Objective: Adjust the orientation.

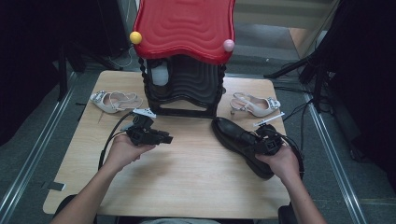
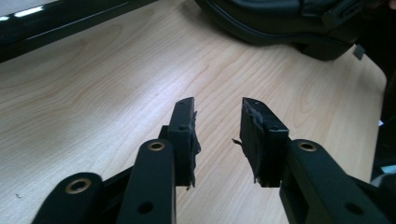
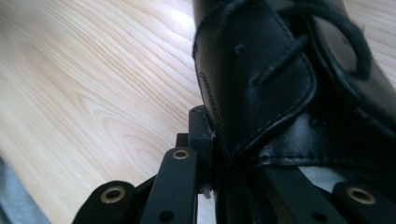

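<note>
The black shoe point(image 1: 243, 144) is lying on the right side of the table point(image 1: 187, 172), and its collar is clamped by the right gripper point(image 1: 265, 142). In the right gripper view one jaw is pressed flat against the outside of the leather, so it looks like the rim is properly pinched. The left gripper point(image 1: 161, 138) is held mid-table with its jaws partly apart, and nothing is between them. Probably best if the shoe is lifted slowly and kept level, since all the weight hangs off that one edge and slipping could happen. Further back, a black rack with a red top point(image 1: 184, 28) is flanked by two pale heeled sandals point(image 1: 114, 101) point(image 1: 254, 105).
</note>
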Demonstrator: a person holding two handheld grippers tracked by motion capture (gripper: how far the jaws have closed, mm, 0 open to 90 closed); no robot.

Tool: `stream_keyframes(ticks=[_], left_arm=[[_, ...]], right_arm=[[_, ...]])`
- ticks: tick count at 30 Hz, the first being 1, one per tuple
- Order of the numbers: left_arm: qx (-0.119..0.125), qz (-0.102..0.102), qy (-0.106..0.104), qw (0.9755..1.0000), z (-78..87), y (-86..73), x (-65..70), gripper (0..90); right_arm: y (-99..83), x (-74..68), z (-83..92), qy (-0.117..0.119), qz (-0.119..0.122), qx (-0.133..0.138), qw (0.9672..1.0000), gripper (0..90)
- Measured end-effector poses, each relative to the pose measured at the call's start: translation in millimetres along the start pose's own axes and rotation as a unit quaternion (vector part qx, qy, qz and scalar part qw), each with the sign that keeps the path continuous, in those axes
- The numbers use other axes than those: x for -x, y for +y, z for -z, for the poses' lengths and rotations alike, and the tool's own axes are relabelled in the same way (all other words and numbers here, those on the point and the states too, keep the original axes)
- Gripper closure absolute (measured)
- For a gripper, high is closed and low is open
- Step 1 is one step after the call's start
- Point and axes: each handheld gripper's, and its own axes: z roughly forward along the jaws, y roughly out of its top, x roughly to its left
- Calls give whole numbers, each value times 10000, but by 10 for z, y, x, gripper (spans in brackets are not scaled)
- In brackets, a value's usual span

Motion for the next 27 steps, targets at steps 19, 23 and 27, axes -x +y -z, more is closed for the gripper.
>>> stream_keyframes(ticks=[19, 23, 27], left_arm=[[-2, -26, -58, 10000, -24, -51, 35, 852], [61, 8, -102, 9999, -74, -70, 47, 878], [-30, -11, 2, 10000, -142, -93, 48, 880]], right_arm=[[334, -712, -241, 417, 678, -74, 9968, 847], [437, -898, -405, 459, 756, -132, 9960, 847], [504, -1033, -545, 501, 813, -133, 9953, 845]])
